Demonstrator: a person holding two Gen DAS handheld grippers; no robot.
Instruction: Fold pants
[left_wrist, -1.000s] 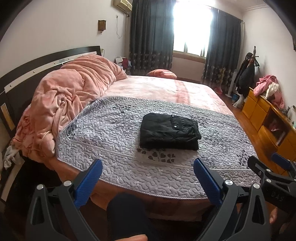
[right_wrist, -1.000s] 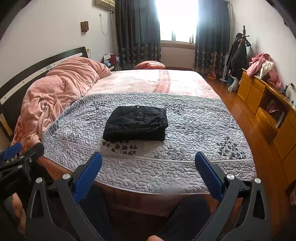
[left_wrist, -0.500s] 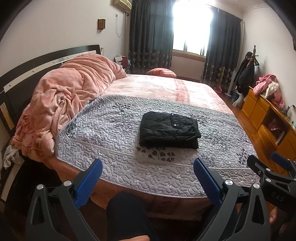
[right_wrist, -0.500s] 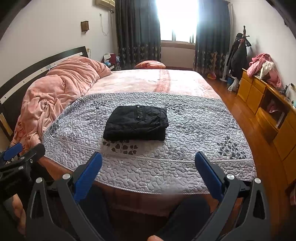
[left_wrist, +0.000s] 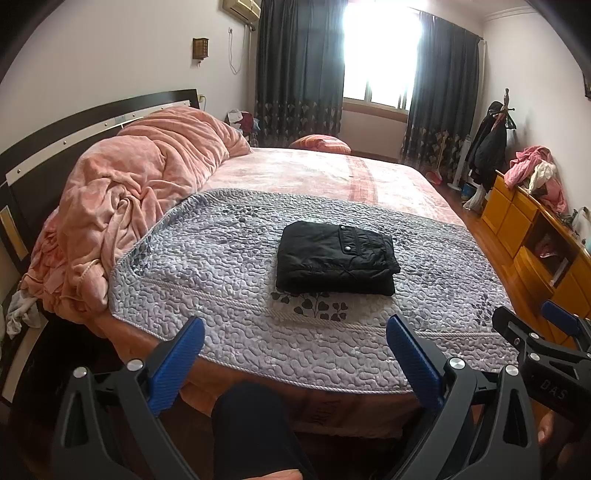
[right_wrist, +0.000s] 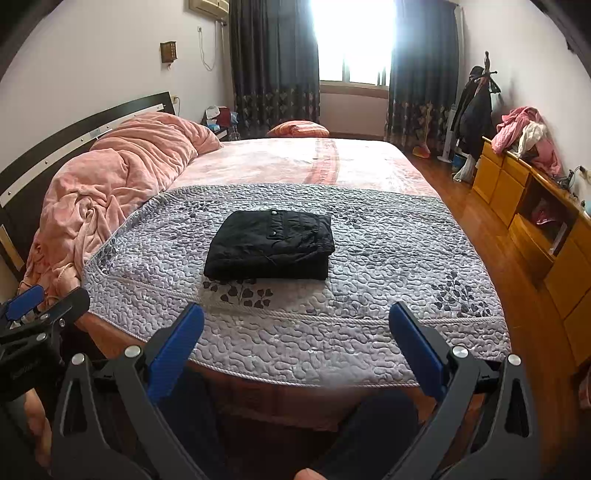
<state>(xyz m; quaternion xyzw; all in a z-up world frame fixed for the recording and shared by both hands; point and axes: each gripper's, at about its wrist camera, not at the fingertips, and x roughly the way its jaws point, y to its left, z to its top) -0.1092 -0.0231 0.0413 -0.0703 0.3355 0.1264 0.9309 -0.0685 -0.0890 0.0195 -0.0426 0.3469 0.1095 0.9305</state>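
Left wrist view — left tool (left_wrist: 295, 343) spread wide, empty.

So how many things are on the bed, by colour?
Black: 1, the folded pants
Grey: 1, the quilted cover
Pink: 1, the crumpled blanket
Orange: 1, the striped pillow
Total: 4

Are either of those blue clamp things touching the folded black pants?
Apart. In the left wrist view the left tool sits short of the pants, bare quilt between; the right tool likewise.
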